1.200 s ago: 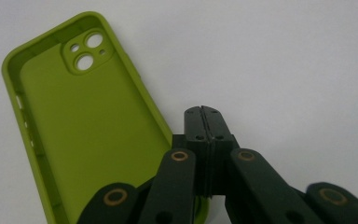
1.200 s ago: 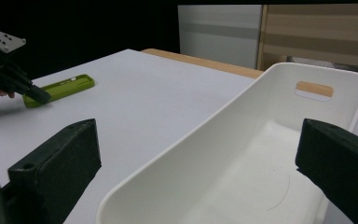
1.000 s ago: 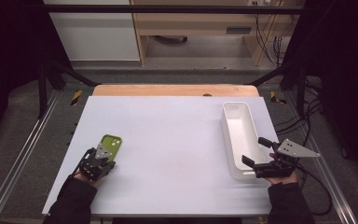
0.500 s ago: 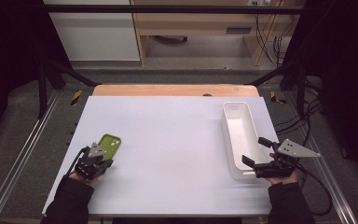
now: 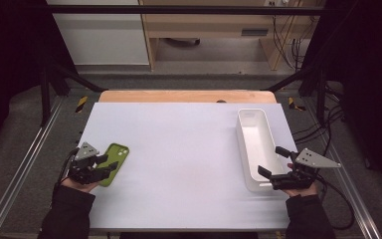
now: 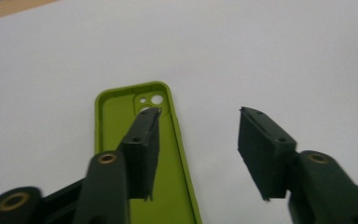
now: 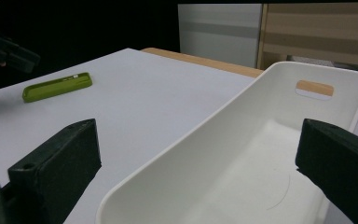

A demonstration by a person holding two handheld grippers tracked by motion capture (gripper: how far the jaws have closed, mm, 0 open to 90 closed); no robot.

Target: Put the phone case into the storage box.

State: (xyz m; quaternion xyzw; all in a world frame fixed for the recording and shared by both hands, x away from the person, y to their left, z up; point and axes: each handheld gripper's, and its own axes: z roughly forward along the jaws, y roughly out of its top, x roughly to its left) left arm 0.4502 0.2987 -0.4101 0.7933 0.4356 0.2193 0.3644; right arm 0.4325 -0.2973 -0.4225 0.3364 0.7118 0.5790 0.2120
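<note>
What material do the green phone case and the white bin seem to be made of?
Green phone case: probably soft silicone or rubbery plastic; matte, even colour, rounded lip. White bin: likely rigid moulded plastic; smooth, slightly glossy thin walls, with a cut-out handle slot.

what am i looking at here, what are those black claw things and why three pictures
A person sits at a white table with a hand-held two-jaw gripper in each hand; there is no robot arm. The high view looks down from above the person, whose forearms come in at the bottom. The other two pictures come from small cameras riding on each gripper, looking along its black jaws.

Two things lie on the table: a green phone case, lying flat with its inside up, and a long white bin, which is empty.

The left gripper is over the near end of the case. Its jaws have just been opening, and in its own view they stand apart above the case, gripping nothing. The right gripper is open too, one jaw on each side of the bin's near end, not pressing on it.
</note>
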